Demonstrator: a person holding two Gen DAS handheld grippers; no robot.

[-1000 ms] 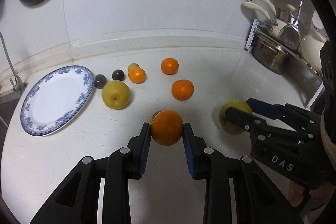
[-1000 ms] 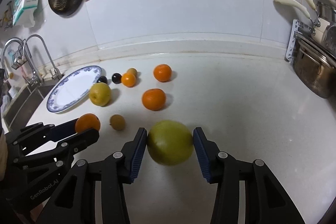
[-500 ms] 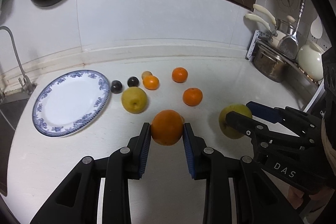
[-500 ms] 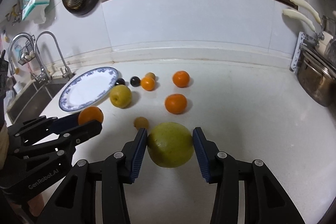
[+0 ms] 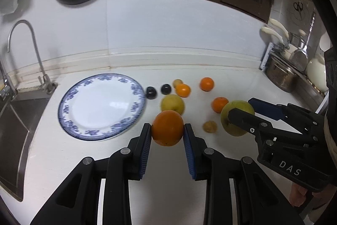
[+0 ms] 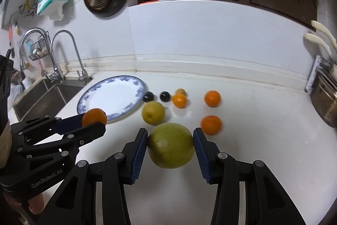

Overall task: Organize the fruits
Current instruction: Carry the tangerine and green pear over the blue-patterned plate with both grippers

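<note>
My left gripper point(image 5: 167, 130) is shut on an orange point(image 5: 167, 128) and holds it above the counter, just right of the blue-rimmed plate point(image 5: 101, 103). My right gripper point(image 6: 170, 144) is shut on a large yellow-green citrus point(image 6: 170, 145), also lifted. In the right wrist view the left gripper point(image 6: 94, 121) with its orange point(image 6: 94, 116) is at the plate's point(image 6: 111, 96) near edge. In the left wrist view the right gripper point(image 5: 242, 112) holds the citrus point(image 5: 237, 117) at the right.
On the counter lie a yellow pear point(image 5: 172, 103), three small oranges point(image 5: 183, 90), two dark plums point(image 5: 151, 92) and a small brown fruit point(image 5: 209, 126). A sink point(image 5: 12, 130) and tap point(image 5: 23, 56) are at the left, a steel pot point(image 5: 280, 75) at the right.
Both grippers have lifted their fruits and risen away from the counter. The left gripper has swung left toward the plate. The small brown fruit under the orange is now uncovered.
</note>
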